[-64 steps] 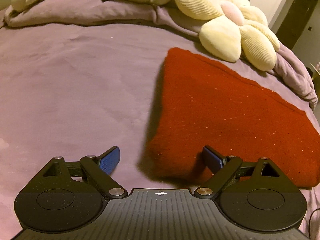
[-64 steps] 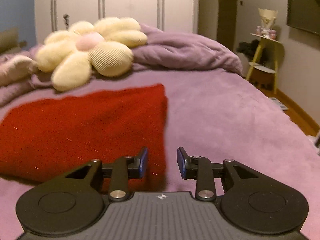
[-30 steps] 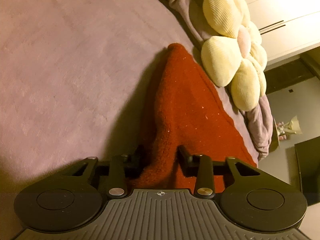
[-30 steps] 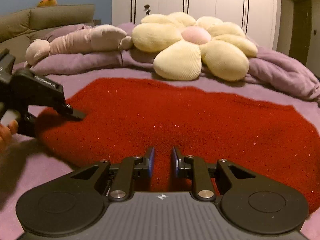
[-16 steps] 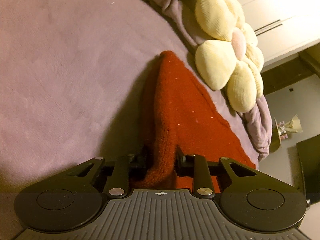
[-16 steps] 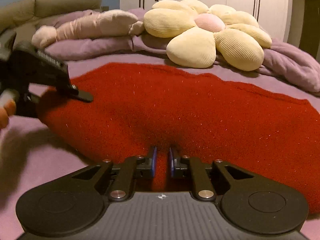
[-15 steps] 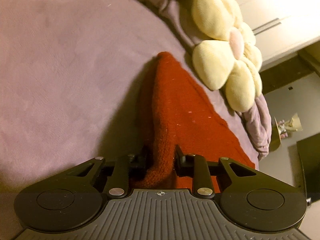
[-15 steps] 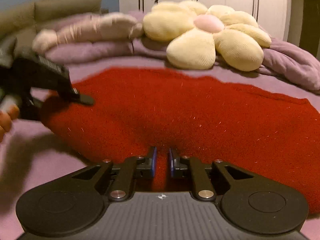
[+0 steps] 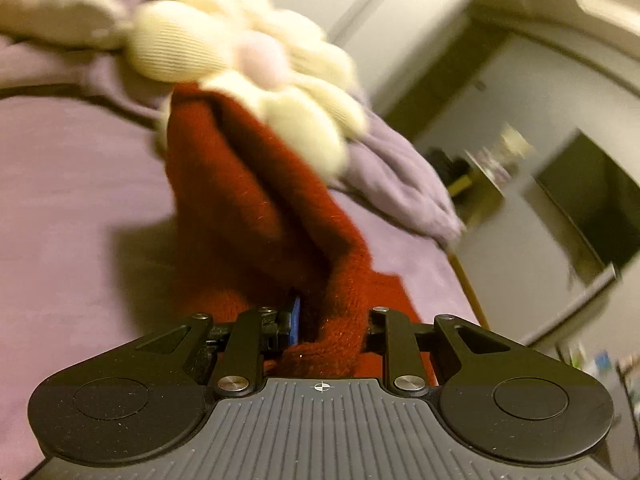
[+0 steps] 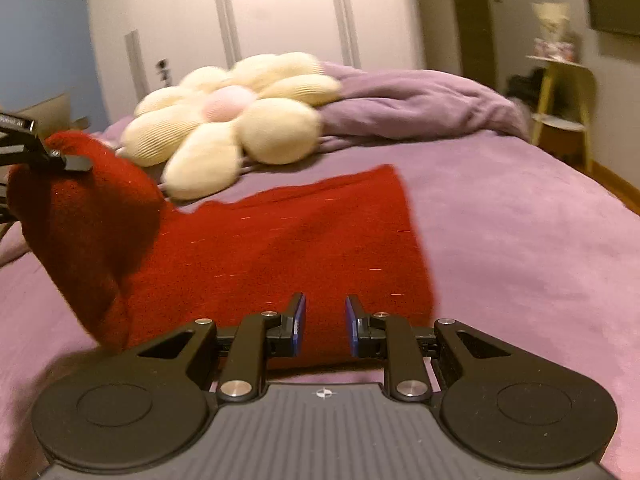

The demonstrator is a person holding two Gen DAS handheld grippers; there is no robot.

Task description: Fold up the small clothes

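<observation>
A red knitted garment [image 10: 280,248] lies on the purple bed [image 10: 520,240]. My left gripper [image 9: 332,324] is shut on the garment's left edge [image 9: 340,300] and holds it lifted, so the cloth hangs in a raised fold. The left gripper also shows at the left edge of the right wrist view [image 10: 48,156], on the lifted red corner [image 10: 80,200]. My right gripper [image 10: 324,324] stands over the garment's near edge with its blue pads [image 10: 300,320] a little apart and red cloth between them; whether it grips the cloth is unclear.
A cream flower-shaped cushion [image 10: 232,116] lies just behind the garment. A bunched purple duvet [image 10: 420,108] is at the back right. White wardrobe doors [image 10: 280,20] stand behind the bed. A yellow side table [image 10: 564,100] stands at the right.
My left gripper has lifted the garment's left edge up off the bed and swung right. My right gripper's pads have moved apart and it has shifted toward the garment's right end.
</observation>
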